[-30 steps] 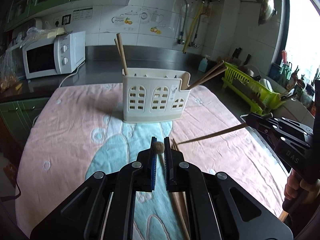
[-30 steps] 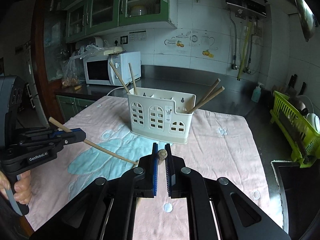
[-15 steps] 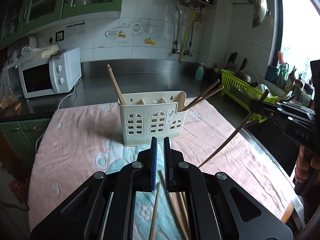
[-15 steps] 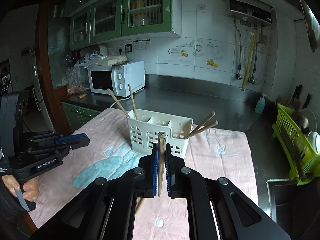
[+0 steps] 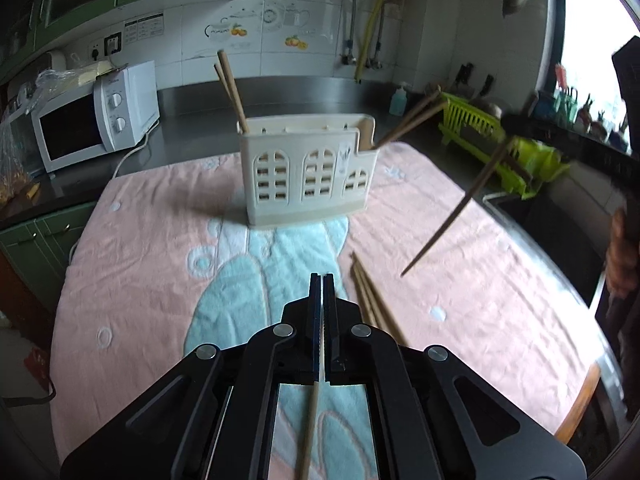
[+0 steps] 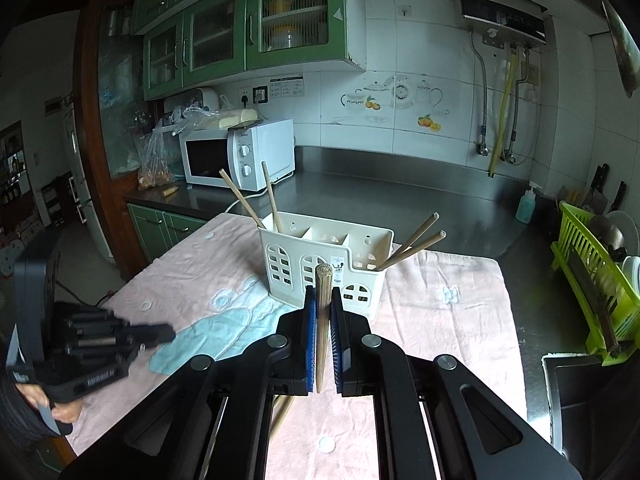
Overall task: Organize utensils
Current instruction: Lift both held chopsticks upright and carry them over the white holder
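- Kitchen table under a pink towel (image 5: pixel 160 280) carries the cream utensil caddy (image 5: pixel 308 178), four chopsticks already standing inside.
- Left gripper (image 5: pixel 322 280) and right gripper (image 6: pixel 322 294) each pinch one chopstick (image 6: pixel 322 320).
- Several loose chopsticks (image 5: pixel 370 296) remain on the towel.

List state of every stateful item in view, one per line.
left tool: shut on a chopstick
right tool: shut on a chopstick, held upright
utensil caddy: upright on the towel, two chopsticks in each end slot, middle slot empty
loose chopsticks: lying flat on the towel
microwave: door closed
upper cabinets: doors closed
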### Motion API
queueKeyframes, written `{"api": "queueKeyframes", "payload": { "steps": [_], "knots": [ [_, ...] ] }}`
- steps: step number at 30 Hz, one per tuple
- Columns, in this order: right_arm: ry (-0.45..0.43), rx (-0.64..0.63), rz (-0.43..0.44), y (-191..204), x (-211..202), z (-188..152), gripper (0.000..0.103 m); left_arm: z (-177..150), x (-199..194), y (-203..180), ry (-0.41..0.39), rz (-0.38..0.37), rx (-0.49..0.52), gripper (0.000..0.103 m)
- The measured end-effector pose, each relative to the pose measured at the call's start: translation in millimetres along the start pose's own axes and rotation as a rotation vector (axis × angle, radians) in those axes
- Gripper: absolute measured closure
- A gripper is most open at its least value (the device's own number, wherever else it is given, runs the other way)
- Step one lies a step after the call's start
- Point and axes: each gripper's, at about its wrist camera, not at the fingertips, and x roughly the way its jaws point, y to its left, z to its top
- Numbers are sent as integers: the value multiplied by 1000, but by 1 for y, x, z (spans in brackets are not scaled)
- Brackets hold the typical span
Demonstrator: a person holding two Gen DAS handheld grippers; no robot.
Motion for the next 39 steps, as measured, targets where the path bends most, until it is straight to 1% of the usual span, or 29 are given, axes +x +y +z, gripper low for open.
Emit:
{"api": "queueKeyframes", "payload": {
  "steps": [5, 6, 7, 9, 14, 18, 20, 21, 22, 24, 27, 31, 34, 36, 37, 39],
  "knots": [
    [-2, -2, 5, 2, -3, -4, 96, -38, 4, 2, 78, -13, 9, 101],
    [-2, -1, 7, 2, -4, -5, 96, -45, 5, 3, 92, -15, 9, 98],
    [-1, 0, 9, 2, -4, -6, 96, -52, 6, 4, 105, -16, 9, 94],
    [-1, -1, 9, 3, -5, -8, 96, -67, 7, 5, 133, -17, 12, 90],
    [6, 4, 14, 4, -6, -13, 96, -99, 12, 8, 206, -23, 8, 90],
    [15, 6, 17, 5, -5, -16, 96, -115, 15, 11, 245, -18, -7, 89],
    [17, 6, 19, 6, -5, -18, 96, -120, 14, 14, 246, -16, -19, 78],
    [18, 5, 19, 6, -5, -18, 96, -122, 14, 15, 245, -12, -22, 67],
    [19, 5, 20, 6, -5, -18, 96, -122, 14, 15, 245, -11, -22, 67],
    [19, 4, 20, 7, -5, -19, 96, -126, 16, 15, 259, -19, -21, 67],
    [19, 5, 21, 7, -5, -19, 96, -129, 15, 13, 249, -11, -9, 67],
    [22, 5, 19, 9, -4, -22, 96, -132, 12, 11, 240, -1, 9, 79],
    [22, 7, 20, 9, -4, -22, 96, -133, 12, 10, 238, 18, 24, 81],
    [22, 5, 20, 9, -4, -22, 96, -133, 13, 5, 239, 56, 66, 84],
    [22, 5, 20, 9, -4, -22, 96, -134, 13, 0, 237, 75, 94, 88],
    [22, 8, 21, 9, -4, -22, 96, -134, 13, -6, 238, 89, 116, 97]
  ]
}}
